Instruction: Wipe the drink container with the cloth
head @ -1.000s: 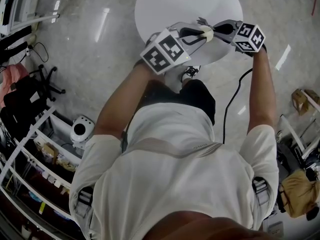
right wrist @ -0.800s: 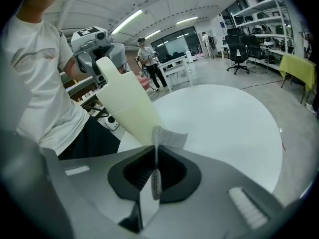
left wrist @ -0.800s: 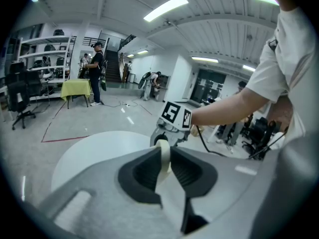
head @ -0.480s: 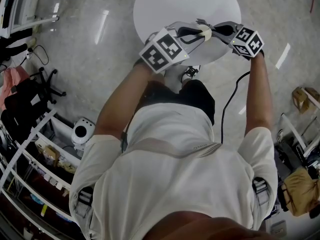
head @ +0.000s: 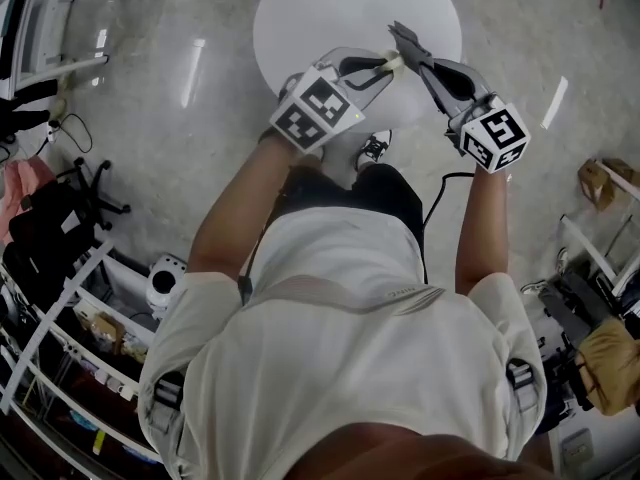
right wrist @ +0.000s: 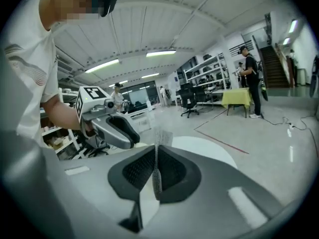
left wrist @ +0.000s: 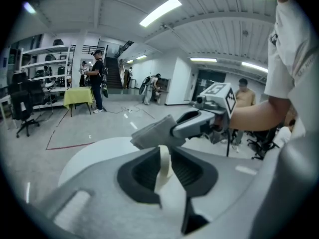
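Over the round white table (head: 320, 8), my left gripper (head: 386, 65) is shut on a thin cream drink container (head: 393, 63). In the left gripper view the container (left wrist: 163, 164) stands as a pale strip between the jaws. My right gripper (head: 408, 46) is shut on a folded grey cloth (head: 402, 36), which sits just beyond the container's tip. The left gripper view shows the cloth (left wrist: 154, 132) held level in front of my left jaws. In the right gripper view the cloth (right wrist: 157, 153) is edge-on between the jaws, with the left gripper (right wrist: 113, 128) to the left.
Shelving (head: 60, 308) and a black office chair (head: 95, 158) stand at the left, with a white round device (head: 163, 263) on the floor. A black cable (head: 440, 208) trails from the right gripper. Boxes (head: 600, 193) lie at the right. People stand far off in the hall (left wrist: 95, 81).
My right gripper has swung round: its marker cube moved back toward the person and its jaws now point up-left. The cloth has shifted from the container's side to above its tip.
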Demonstrator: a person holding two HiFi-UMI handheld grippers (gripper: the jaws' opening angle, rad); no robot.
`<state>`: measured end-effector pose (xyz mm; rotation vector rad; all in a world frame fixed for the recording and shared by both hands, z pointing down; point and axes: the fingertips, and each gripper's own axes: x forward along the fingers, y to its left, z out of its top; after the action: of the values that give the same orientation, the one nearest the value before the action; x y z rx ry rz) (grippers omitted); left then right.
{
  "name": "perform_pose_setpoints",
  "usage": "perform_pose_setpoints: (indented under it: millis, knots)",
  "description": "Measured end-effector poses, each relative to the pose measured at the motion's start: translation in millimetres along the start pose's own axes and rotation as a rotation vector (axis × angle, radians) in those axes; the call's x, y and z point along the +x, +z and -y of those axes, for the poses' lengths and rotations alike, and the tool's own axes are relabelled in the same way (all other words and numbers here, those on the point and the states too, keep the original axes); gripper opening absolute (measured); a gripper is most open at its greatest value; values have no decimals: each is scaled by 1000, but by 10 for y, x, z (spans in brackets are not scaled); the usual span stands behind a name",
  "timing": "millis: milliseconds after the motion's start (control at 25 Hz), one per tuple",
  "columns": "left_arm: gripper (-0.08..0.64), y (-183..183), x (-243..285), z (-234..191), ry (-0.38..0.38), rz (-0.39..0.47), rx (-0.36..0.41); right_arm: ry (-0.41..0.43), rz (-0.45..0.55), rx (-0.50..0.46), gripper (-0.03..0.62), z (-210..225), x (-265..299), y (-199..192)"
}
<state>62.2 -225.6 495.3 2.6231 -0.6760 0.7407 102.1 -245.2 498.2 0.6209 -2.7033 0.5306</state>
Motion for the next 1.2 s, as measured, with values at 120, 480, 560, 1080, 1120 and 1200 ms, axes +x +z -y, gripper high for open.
perform_pose_setpoints:
  millis: [120, 480, 560, 1080, 1120, 1200]
  knots:
    - [80, 123, -111, 15, 7, 49, 5, -85, 91, 33, 17, -81, -154, 190]
    - [2, 283, -974, -79, 126, 183, 0, -167, 139, -64, 17, -479, -411, 678]
    - [2, 275, -1072, -104, 137, 190, -4, -163, 154, -60, 17, -571, -417, 744]
    - [2, 877, -2304, 14, 217, 414, 5, -374, 382, -24, 17, -1217, -845, 1541]
    - [2, 956, -2410, 40, 228, 440, 8, -392, 396, -23, 17, -1253, -931, 1599]
    - [2, 1082, -2561, 90, 245, 480, 16, -423, 418, -25, 17, -1305, -1105, 1685]
